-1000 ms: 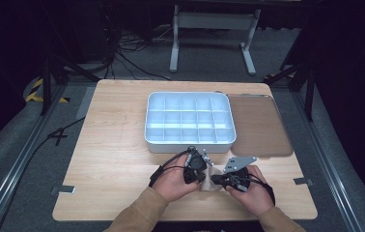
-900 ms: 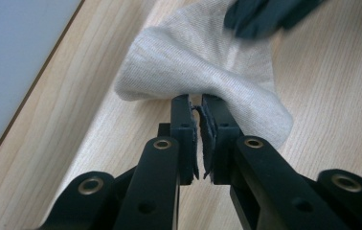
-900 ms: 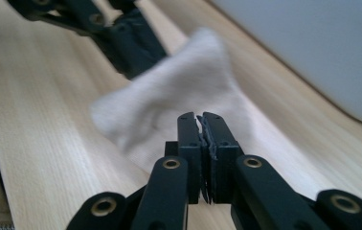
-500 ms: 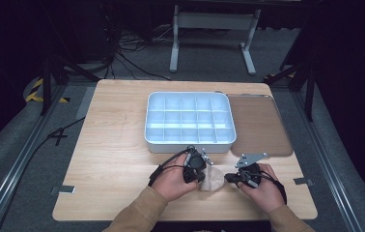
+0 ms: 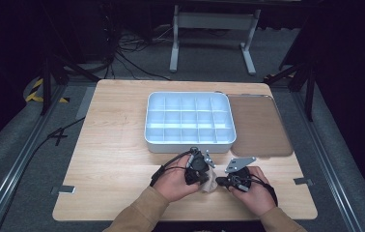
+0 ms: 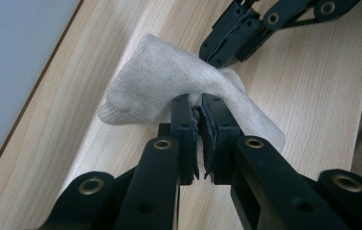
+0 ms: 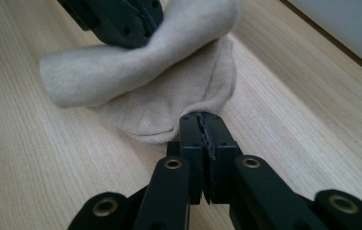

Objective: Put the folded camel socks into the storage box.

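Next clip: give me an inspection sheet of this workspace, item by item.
Surface: light wooden table, bare wood around the work.
Job's things: small beige knitted cloth, bunched on the table near its front edge.
Clutter: white plastic tray with square compartments; beside it a flat brown translucent lid.
Grippers: left tongs shut on the cloth; right tongs shut on the cloth's edge.
Cables: a black cable loops from the left tongs; more lie on the floor beyond the table.
Surroundings: dark room, grey floor, metal stand legs behind the table.
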{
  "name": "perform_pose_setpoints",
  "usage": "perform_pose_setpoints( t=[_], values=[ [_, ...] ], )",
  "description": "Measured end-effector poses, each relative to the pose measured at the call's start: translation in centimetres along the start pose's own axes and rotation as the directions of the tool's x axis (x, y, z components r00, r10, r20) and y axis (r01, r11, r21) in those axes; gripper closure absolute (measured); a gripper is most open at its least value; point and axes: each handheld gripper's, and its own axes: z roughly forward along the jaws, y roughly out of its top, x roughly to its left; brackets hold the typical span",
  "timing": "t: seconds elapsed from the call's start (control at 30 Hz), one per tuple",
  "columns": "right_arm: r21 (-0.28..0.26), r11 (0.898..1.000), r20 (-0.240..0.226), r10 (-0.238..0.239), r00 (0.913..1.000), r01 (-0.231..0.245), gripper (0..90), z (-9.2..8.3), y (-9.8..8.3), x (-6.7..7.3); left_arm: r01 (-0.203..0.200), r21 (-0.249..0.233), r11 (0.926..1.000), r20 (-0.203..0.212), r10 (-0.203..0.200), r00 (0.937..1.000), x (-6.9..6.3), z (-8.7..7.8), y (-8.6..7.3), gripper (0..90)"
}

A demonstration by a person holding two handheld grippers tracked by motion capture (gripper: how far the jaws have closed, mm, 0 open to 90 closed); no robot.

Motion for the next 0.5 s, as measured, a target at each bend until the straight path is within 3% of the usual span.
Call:
perform_pose_setpoints(
  t=[0.07, 0.2, 0.37, 0.5],
  values=[
    [-0.001, 1.0, -0.005, 0.006, 1.0, -0.006, 87.9, 0.0, 0.0, 0.0, -0.012, -0.001, 0.9999, 0.001, 0.012, 0.9999, 0.0, 0.1, 0.1, 83.1],
    [-0.005, 1.0, -0.01, 0.02, 0.9998, -0.02, 86.8, 0.0, -0.2, -0.1, -0.067, 0.0, 0.9977, 0.044, 0.067, 0.9968, -0.4, 1.4, 0.1, 74.9],
    [-0.004, 0.999, -0.011, 0.034, 0.9994, -0.034, 85.5, -0.2, -0.5, -0.2, -0.054, -0.015, 0.9984, 0.078, 0.056, 0.9954, 0.0, 1.4, 0.0, 69.0],
    [-0.012, 0.999, -0.008, 0.036, 0.9993, -0.036, 84.9, -0.5, -0.5, -0.2, -0.058, -0.01, 0.9983, 0.07, 0.059, 0.9958, -0.2, 1.3, 0.0, 64.5]
  ],
)
